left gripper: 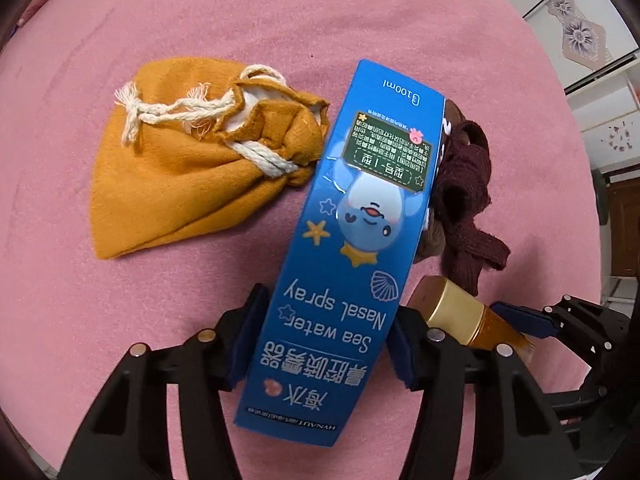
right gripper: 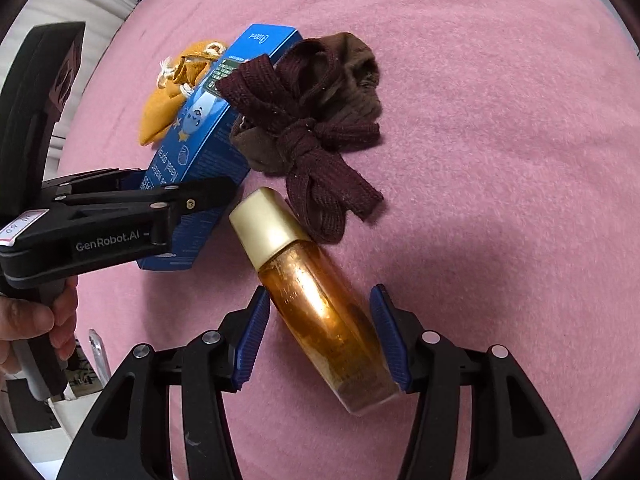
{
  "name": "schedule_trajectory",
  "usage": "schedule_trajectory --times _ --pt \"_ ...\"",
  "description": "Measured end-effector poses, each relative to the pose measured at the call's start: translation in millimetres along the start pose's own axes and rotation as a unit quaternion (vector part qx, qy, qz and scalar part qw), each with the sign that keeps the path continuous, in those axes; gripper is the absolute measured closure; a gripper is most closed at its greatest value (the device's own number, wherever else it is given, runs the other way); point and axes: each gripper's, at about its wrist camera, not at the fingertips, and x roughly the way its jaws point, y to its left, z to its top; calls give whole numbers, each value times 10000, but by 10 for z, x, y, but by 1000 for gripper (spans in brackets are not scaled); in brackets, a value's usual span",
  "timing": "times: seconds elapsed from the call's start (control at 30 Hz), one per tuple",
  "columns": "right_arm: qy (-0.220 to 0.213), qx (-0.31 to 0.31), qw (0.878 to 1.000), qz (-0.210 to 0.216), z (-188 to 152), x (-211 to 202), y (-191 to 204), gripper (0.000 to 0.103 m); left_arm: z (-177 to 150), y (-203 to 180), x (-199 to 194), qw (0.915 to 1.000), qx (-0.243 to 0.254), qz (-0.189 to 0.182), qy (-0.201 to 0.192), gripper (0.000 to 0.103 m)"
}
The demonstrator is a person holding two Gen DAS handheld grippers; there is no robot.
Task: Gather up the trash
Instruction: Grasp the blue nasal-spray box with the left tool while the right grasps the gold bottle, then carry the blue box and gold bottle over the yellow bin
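The left tool [left gripper: 320,344] is straddling the lower part of a blue nasal spray box [left gripper: 344,248], which is lying flat on the pink blanket [left gripper: 200,20]; both blue pads are sitting against the box's long edges, gripping it. The right tool [right gripper: 320,340] is standing open around an amber bottle [right gripper: 320,312] with a gold cap [right gripper: 266,220]; the left pad is sitting just beside the glass, the right pad is standing apart from it, and the bottle is lying tilted across the gap. The left wrist view is showing in full a mustard drawstring pouch [left gripper: 188,168] with a white cord, touching the box's left edge; in the right wrist view the box is hiding most of that pouch. The right wrist view is showing clearly a dark maroon knitted bow [right gripper: 308,136] tied on a brown cloth bundle, lying just beside the bottle cap and against the box; the left view is showing only its edge behind the box. The right view alone is showing a person's hand [right gripper: 36,328] holding the left tool's handle.
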Motion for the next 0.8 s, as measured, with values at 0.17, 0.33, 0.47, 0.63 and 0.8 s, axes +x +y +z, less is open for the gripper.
schedule_trajectory --times 0.17,0.33,0.47,0.63,0.8 --pt "26 -24 10000 66 -22 -18 -17 61 -115 -67 5 9996 -231 -174 -19 50" --pt "63 103 9997 236 -146 -111 -81 66 -327 -30 -48 9964 -712 -468 -32 51" --pt "110 352 9980 507 -338 -170 -130 68 -564 -7 -127 9917 -1088 -681 -17 52" --pt "51 758 9940 792 -592 -312 -231 69 -752 41 -205 9844 -1491 -933 -24 52" --pt "-85 1054 9896 975 -883 -531 -337 72 -1089 -51 -347 9785 -1668 -1210 -99 52"
